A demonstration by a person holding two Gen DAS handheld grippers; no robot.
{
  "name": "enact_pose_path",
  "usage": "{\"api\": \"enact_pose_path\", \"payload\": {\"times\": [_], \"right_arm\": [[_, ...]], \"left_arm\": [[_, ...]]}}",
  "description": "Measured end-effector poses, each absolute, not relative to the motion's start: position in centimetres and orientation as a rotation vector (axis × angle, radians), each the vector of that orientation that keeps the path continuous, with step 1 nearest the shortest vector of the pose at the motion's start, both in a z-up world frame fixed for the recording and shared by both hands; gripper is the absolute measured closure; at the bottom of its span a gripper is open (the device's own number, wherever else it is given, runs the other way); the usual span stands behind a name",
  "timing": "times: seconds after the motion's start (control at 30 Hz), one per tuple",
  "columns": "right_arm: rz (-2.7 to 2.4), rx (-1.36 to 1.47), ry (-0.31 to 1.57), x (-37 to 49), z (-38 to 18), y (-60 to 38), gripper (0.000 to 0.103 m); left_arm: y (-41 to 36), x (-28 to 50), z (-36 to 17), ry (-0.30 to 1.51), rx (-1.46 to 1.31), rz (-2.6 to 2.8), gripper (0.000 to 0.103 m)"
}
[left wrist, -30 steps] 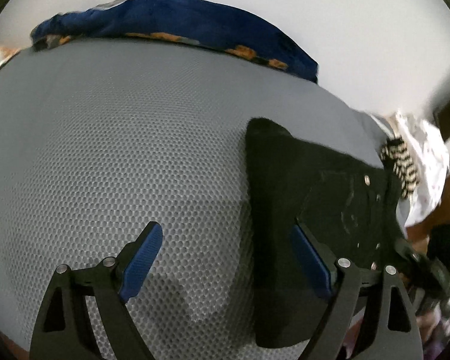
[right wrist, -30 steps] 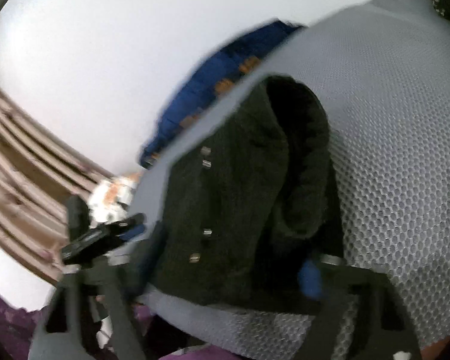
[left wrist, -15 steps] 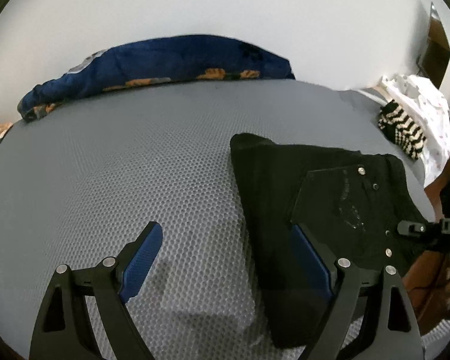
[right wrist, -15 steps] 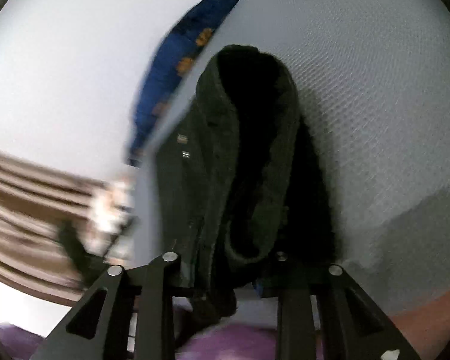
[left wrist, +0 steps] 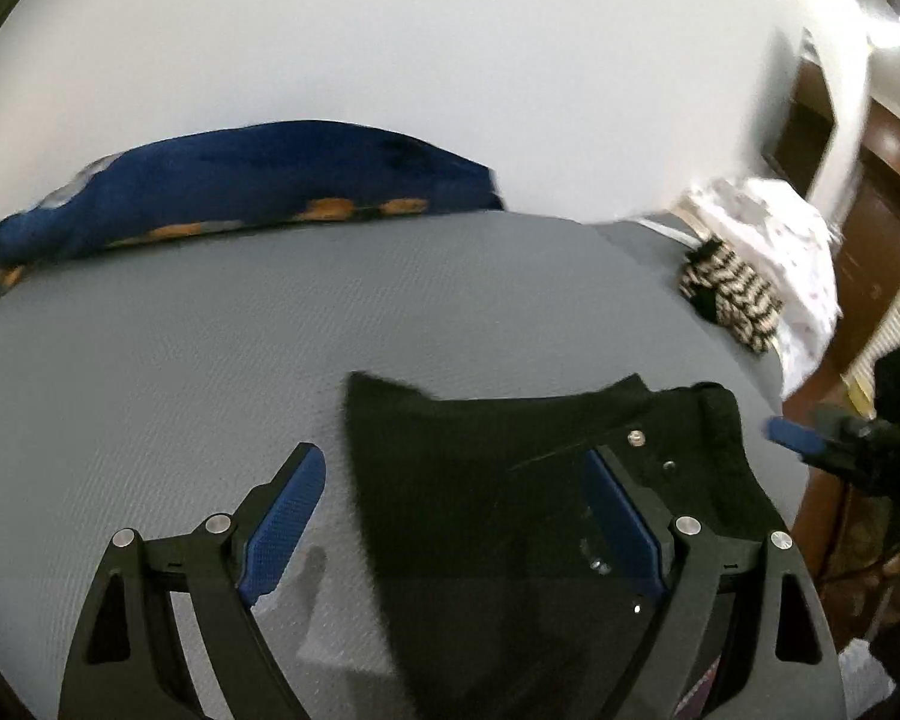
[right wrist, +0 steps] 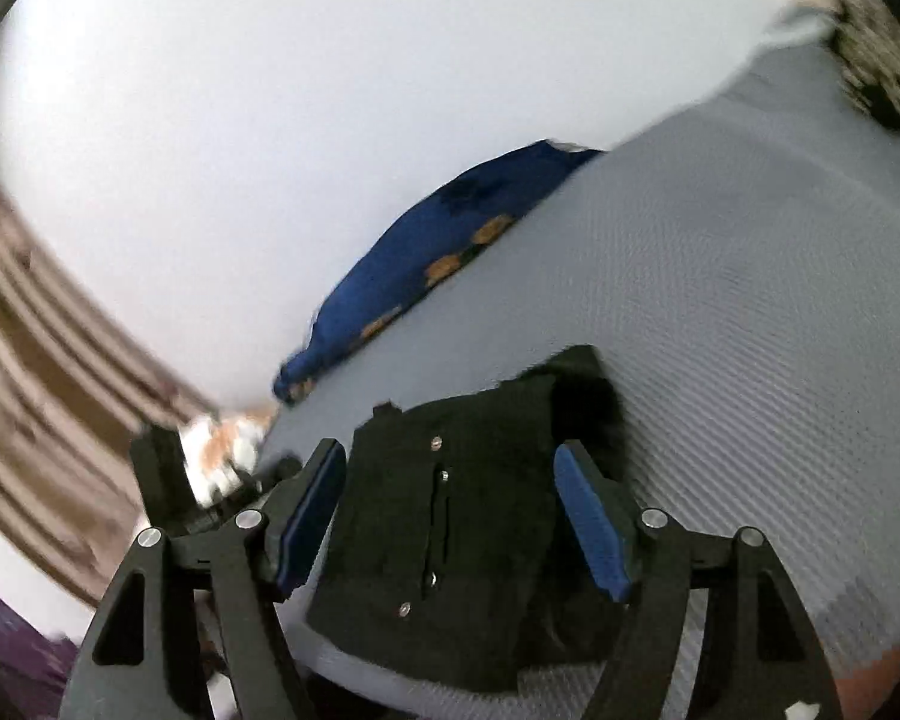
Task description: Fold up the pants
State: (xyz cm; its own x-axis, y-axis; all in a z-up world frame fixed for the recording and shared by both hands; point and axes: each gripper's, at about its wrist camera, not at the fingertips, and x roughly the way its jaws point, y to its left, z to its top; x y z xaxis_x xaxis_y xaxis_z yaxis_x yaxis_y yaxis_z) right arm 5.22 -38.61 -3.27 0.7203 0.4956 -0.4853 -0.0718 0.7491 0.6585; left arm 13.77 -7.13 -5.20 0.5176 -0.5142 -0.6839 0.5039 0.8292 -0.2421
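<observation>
The black pants [left wrist: 498,498] lie folded in a compact stack on the grey mesh bed [left wrist: 210,360], metal rivets showing on top. My left gripper [left wrist: 450,516] is open and empty above the stack's left part. In the right wrist view the pants [right wrist: 450,516] sit near the bed's corner. My right gripper [right wrist: 450,510] is open and empty, its blue pads on either side of the stack but above it. The right gripper also shows at the right edge of the left wrist view [left wrist: 834,444].
A blue pillow with orange print [left wrist: 240,180] lies along the far edge by the white wall. A striped black-and-white cloth [left wrist: 729,294] and a white garment [left wrist: 780,240] sit at the bed's right end. Brown wooden furniture [left wrist: 870,228] stands beyond.
My right gripper has opened and pulled back off the pants, which now lie flat. My left gripper has lifted and tilted up, still open.
</observation>
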Motion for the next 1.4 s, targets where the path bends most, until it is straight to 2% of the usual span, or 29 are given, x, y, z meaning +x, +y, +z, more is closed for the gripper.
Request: {"api": "enact_pose_path", "payload": {"times": [0.2, 0.27, 0.3, 0.37, 0.53, 0.63, 0.87, 1.0, 1.2, 1.3, 1.4], "right_arm": [[0.312, 0.454, 0.817, 10.0, -6.6, -34.7, 0.034], [0.307, 0.418, 0.825, 11.0, -6.8, -34.2, 0.034], [0.310, 0.404, 0.829, 11.5, -7.0, -34.0, 0.034], [0.311, 0.387, 0.839, 12.2, -7.2, -34.0, 0.034], [0.332, 0.276, 0.868, 11.7, -8.2, -33.3, 0.036], [0.348, 0.305, 0.859, 11.0, -8.1, -33.9, 0.035], [0.323, 0.562, 0.719, 8.9, -5.1, -36.3, 0.034], [0.343, 0.515, 0.697, 7.5, -1.8, -33.5, 0.034], [0.245, 0.366, 0.676, 5.5, 2.2, -28.0, 0.026], [0.205, 0.366, 0.674, 4.3, 2.8, -26.6, 0.025], [0.153, 0.354, 0.649, 3.3, 3.2, -26.0, 0.020]], "left_arm": [[-10.2, 16.8, -8.2, 0.903, 0.051, -0.635, 0.016], [-10.3, 18.4, -10.1, 0.966, 0.073, -0.568, 0.012], [-9.6, 19.4, -11.1, 1.010, 0.010, -0.574, 0.007], [-7.1, 20.6, -12.6, 1.054, -0.200, -0.583, 0.005], [-5.6, 19.7, -11.8, 0.993, -0.195, -0.533, 0.005], [-4.9, 19.2, -10.4, 0.937, -0.195, -0.510, 0.005], [-5.4, 17.6, -6.4, 0.840, -0.094, -0.406, 0.005], [-6.0, 15.5, -4.2, 0.773, -0.015, -0.324, 0.005], [-6.9, 12.9, -2.0, 0.733, 0.045, -0.239, 0.005], [-7.0, 11.6, -1.1, 0.711, 0.063, -0.237, 0.004], [-7.0, 10.5, -0.3, 0.687, 0.075, -0.239, 0.004]]}}
